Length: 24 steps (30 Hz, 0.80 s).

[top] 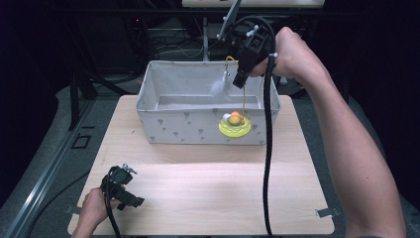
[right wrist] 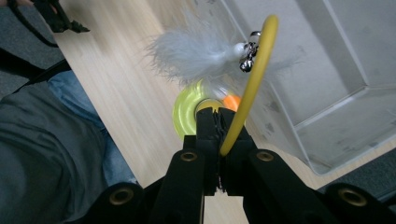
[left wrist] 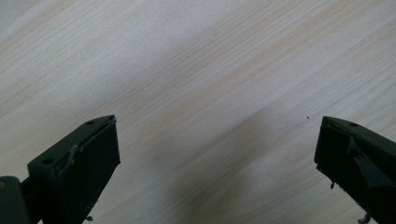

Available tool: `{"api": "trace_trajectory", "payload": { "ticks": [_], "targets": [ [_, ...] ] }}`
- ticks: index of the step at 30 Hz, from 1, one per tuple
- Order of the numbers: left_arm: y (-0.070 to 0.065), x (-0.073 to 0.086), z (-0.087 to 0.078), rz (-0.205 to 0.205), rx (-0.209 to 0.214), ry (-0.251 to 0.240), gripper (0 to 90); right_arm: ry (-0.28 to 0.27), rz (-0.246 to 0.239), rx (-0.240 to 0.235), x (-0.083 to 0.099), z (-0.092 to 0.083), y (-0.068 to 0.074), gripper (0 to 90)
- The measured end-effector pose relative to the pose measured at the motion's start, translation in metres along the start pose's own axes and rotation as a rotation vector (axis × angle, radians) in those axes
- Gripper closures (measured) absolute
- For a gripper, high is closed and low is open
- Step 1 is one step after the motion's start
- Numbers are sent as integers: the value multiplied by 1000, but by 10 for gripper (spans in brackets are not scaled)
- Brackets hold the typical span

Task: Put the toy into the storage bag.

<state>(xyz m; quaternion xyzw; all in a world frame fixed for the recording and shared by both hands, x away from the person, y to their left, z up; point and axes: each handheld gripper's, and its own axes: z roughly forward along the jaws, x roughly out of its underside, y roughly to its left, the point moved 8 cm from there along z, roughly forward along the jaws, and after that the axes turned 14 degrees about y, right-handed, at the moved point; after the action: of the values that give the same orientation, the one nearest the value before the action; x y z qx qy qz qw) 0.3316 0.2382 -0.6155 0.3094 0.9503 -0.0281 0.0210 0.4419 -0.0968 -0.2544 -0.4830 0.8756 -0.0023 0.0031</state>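
Observation:
A cat toy hangs from my right gripper (top: 239, 82), which is shut on its thin yellow wire (top: 244, 101). The wire carries a white feather (top: 218, 87) and ends in a round yellow base (top: 235, 128) with an orange ball, seen against the front wall of the grey fabric box (top: 188, 131). In the right gripper view the jaws (right wrist: 215, 114) pinch the yellow wire (right wrist: 254, 79), with the feather (right wrist: 191, 53), a small bell (right wrist: 246, 63) and the base (right wrist: 184, 114) beyond. My left gripper (top: 130, 202) rests low at the table's front left, open (left wrist: 217, 126) over bare wood.
The box (right wrist: 336, 70) stands at the far middle of the wooden table (top: 198, 193), and its inside looks bare. The right gripper's black cable (top: 268, 163) hangs down across the table. Dark floor and equipment surround the table.

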Motion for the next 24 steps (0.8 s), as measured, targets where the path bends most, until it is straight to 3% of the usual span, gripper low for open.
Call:
{"api": "trace_trajectory", "payload": {
  "ticks": [14,19,24],
  "targets": [
    [0,-1,1,4,2,0,3,-56,74,11,-7,-24,-27,878],
    [0,-1,1,4,1,-1,3,-50,102,22,-9,-24,-36,879],
    [-1,-1,1,4,4,0,3,-84,134,23,-11,-31,-48,879]
  ]
}}
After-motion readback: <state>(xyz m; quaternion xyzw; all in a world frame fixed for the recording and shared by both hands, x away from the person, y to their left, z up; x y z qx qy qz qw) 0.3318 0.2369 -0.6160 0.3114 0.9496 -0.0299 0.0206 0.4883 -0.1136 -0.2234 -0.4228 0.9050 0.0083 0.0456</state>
